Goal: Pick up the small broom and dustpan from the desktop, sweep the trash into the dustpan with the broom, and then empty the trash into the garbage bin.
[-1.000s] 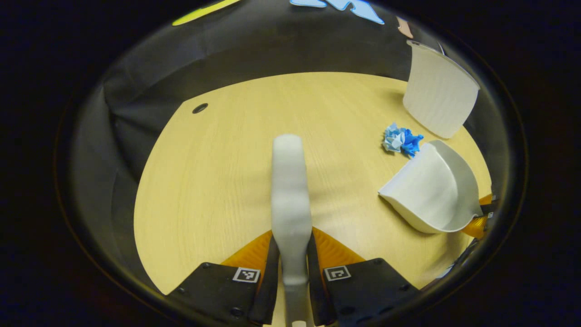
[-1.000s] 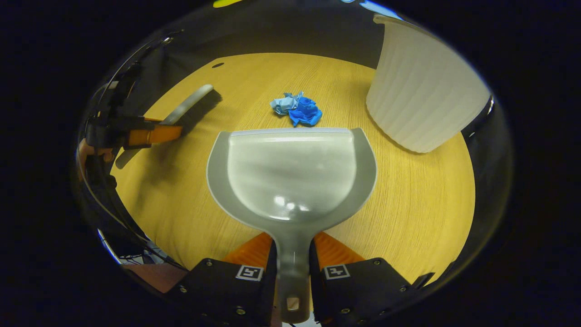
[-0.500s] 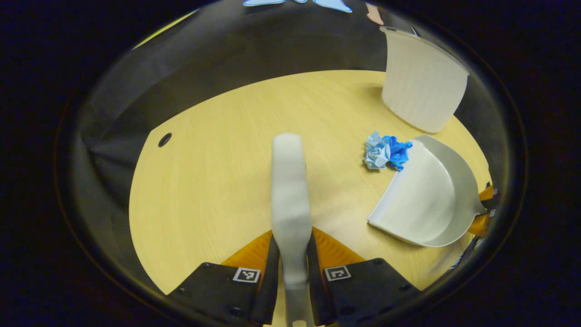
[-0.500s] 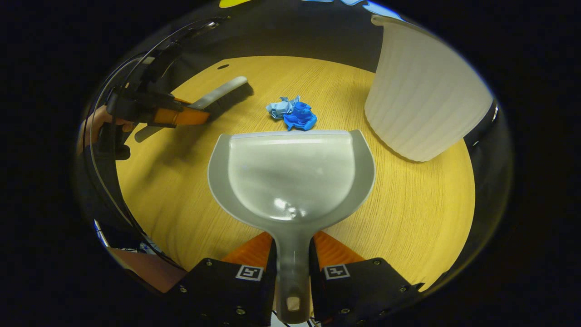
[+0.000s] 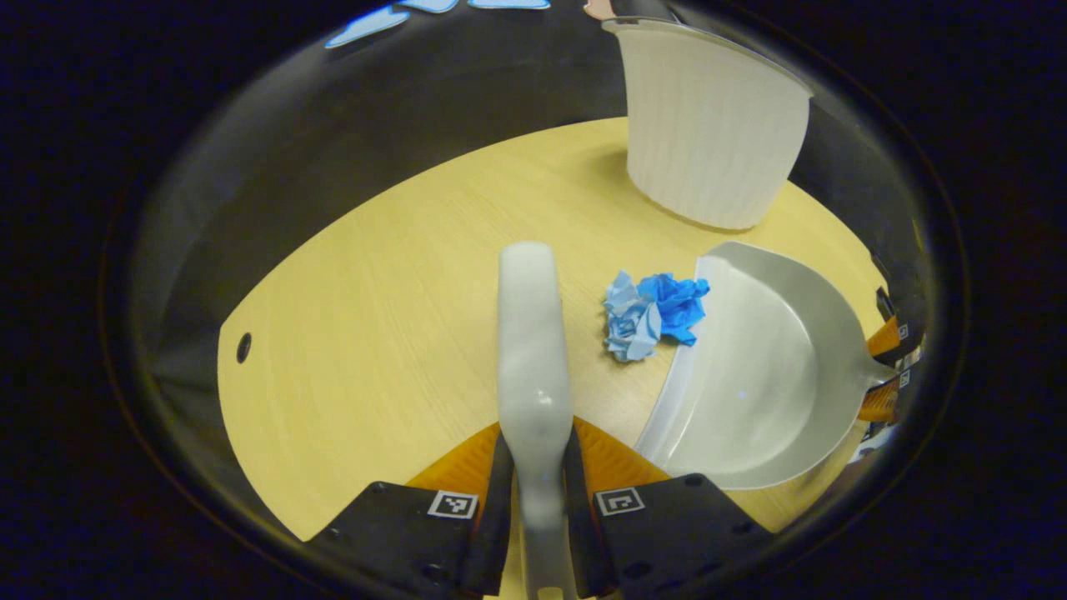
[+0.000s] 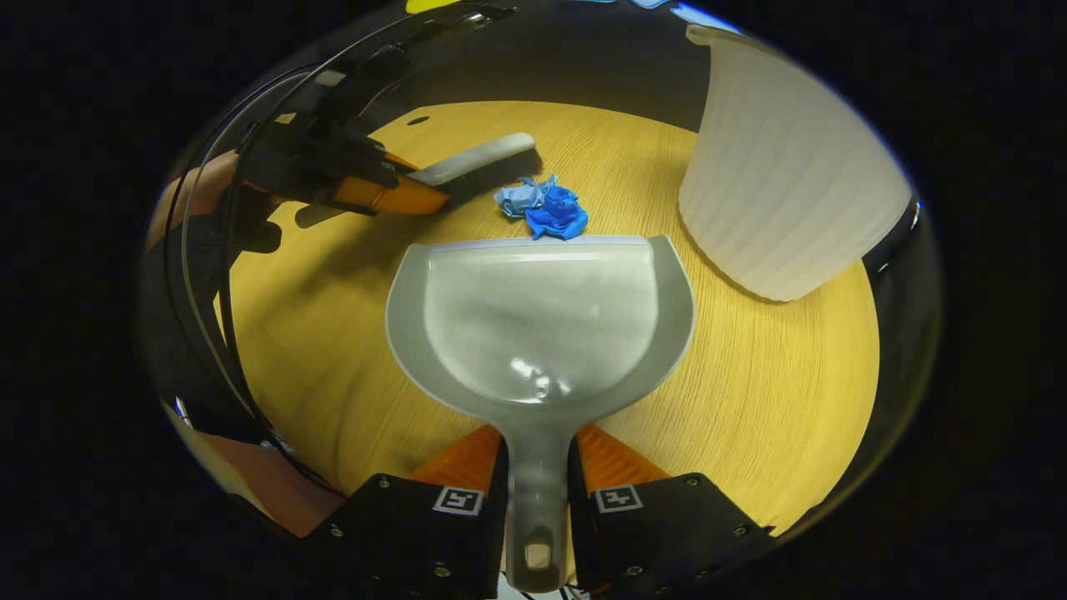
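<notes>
Since the earlier frames, the broom (image 6: 479, 162) has been swung in beside the crumpled blue paper (image 6: 542, 208), which lies on the desktop (image 6: 750, 375) at the dustpan's (image 6: 542, 321) front lip. Both pickups are done: the left gripper (image 5: 538, 500) is clamped on the broom handle, the right gripper (image 6: 538, 500) on the dustpan handle. Sweeping and emptying into the white ribbed bin (image 6: 783, 175), close by, are judged still outstanding.
</notes>
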The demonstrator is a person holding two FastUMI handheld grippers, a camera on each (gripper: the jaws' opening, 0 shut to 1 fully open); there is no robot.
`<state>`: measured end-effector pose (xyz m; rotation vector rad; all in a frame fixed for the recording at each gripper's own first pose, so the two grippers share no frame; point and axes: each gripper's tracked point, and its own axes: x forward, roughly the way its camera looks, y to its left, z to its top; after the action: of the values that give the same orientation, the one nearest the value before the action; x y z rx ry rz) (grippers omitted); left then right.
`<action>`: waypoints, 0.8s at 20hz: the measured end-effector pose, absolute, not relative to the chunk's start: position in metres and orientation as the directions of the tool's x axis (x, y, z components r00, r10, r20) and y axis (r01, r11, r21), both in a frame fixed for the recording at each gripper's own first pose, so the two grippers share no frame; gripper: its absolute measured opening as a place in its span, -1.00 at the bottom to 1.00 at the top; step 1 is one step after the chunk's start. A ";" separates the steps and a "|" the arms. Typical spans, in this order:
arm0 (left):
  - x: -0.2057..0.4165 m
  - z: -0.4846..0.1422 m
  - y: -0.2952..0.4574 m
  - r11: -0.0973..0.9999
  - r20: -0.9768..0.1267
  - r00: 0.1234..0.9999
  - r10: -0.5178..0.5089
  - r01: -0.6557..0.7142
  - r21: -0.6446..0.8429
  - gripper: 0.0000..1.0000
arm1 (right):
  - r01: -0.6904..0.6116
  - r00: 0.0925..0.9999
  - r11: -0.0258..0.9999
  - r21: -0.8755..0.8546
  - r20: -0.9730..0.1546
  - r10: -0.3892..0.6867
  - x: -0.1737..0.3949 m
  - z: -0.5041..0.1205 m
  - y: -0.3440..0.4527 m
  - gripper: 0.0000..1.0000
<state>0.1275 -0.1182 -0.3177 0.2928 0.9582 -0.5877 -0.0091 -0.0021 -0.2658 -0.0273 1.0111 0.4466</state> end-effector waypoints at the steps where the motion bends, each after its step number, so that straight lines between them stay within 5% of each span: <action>1: 0.128 -0.315 -0.123 0.790 -0.832 0.425 -0.356 0.612 -0.025 -0.31 | -0.373 0.446 0.906 0.198 -0.819 0.362 -0.009 -0.266 -0.001 -0.32; 16: 0.092 -0.277 -0.177 0.702 -0.814 0.315 -0.487 0.696 -0.151 -0.26 | -0.379 0.501 0.912 0.157 -0.793 0.345 0.048 -0.274 0.038 -0.32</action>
<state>0.0918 -0.1772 -0.2768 0.2460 0.9738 -0.7897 0.0477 0.0375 -0.2737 -0.0393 0.9495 0.4380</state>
